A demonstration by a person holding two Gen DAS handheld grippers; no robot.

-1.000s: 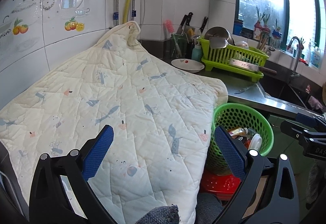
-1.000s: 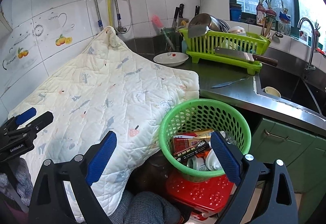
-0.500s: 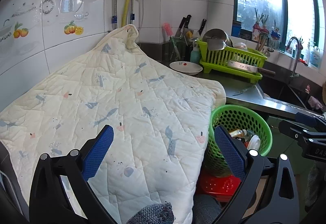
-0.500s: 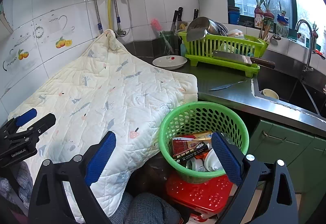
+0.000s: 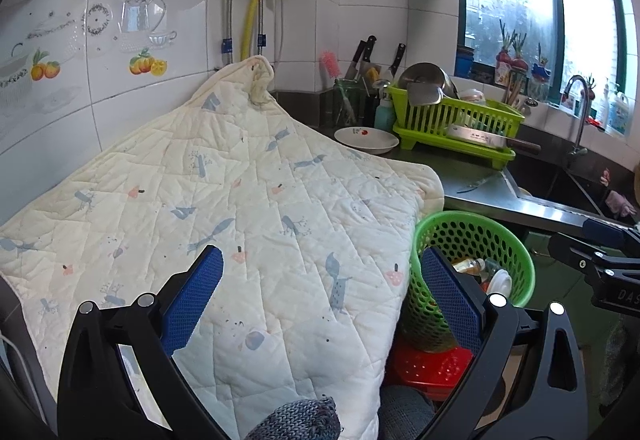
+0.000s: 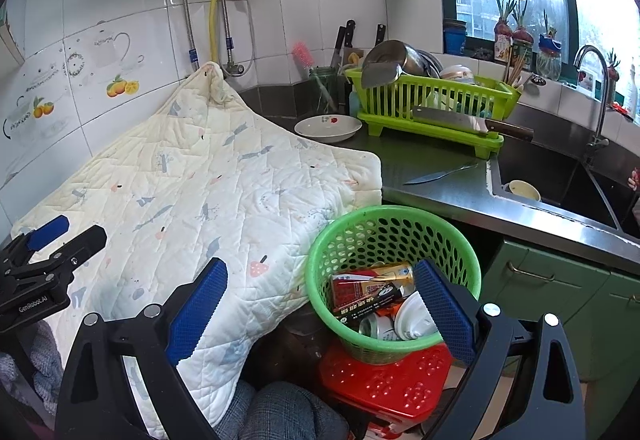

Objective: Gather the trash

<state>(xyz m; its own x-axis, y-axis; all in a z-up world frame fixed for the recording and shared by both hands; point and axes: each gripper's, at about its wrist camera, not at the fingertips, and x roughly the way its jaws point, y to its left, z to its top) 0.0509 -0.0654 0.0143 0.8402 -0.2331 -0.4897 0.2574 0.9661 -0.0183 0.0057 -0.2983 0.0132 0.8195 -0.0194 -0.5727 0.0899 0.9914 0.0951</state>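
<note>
A green perforated basket (image 6: 394, 236) stands on a red stool (image 6: 384, 384) in front of the counter; it also shows in the left wrist view (image 5: 480, 240). It holds trash: a gold can (image 6: 394, 274), a red carton (image 6: 350, 288), a dark box (image 6: 368, 306), a white cup (image 6: 414, 320). My left gripper (image 5: 320, 300) is open and empty above a white quilted cloth (image 5: 240, 207). My right gripper (image 6: 320, 310) is open and empty, its right finger over the basket's near side.
The quilted cloth (image 6: 208, 195) covers the counter's left part. Behind it stand a white plate (image 6: 328, 127), a green dish rack (image 6: 432, 103) with a cleaver (image 6: 472, 121), a loose knife (image 6: 440, 173) and the sink (image 6: 560, 179). Green cabinet doors (image 6: 560, 300) are below.
Both grippers have pulled back and risen slightly, so the cloth and basket sit a little lower in view. Both stay open and empty.
</note>
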